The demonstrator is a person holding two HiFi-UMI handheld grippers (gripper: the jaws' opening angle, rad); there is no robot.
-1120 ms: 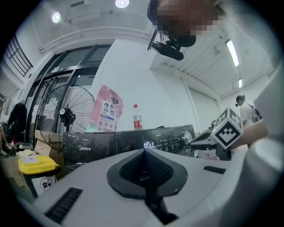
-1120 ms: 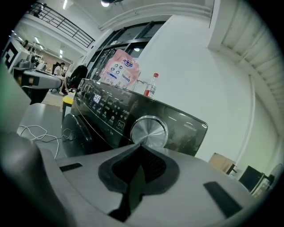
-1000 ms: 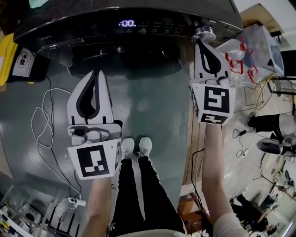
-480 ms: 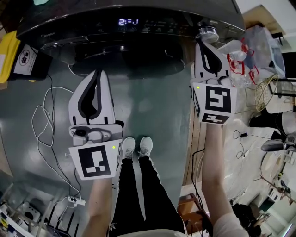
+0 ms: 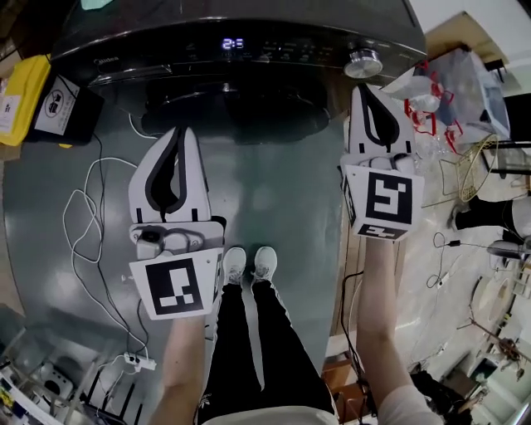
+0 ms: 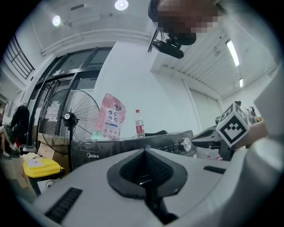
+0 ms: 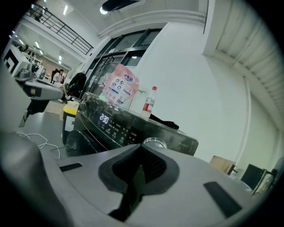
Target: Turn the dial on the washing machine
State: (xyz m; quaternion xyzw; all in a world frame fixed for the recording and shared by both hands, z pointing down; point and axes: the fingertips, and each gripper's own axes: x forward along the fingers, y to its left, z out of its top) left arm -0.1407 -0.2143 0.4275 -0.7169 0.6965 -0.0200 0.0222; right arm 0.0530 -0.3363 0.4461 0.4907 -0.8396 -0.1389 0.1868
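Right gripper (image 5: 365, 89) near dial (image 5: 363, 62), display (image 7: 104, 119) 2:30

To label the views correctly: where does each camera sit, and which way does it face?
Head view: on the person's head, steeply down at the washing machine; arms, left gripper, right gripper, legs show.
Left gripper view: on that gripper, faces the machine; its shut jaws show.
Right gripper view: likewise, facing the dial.
All three show it.
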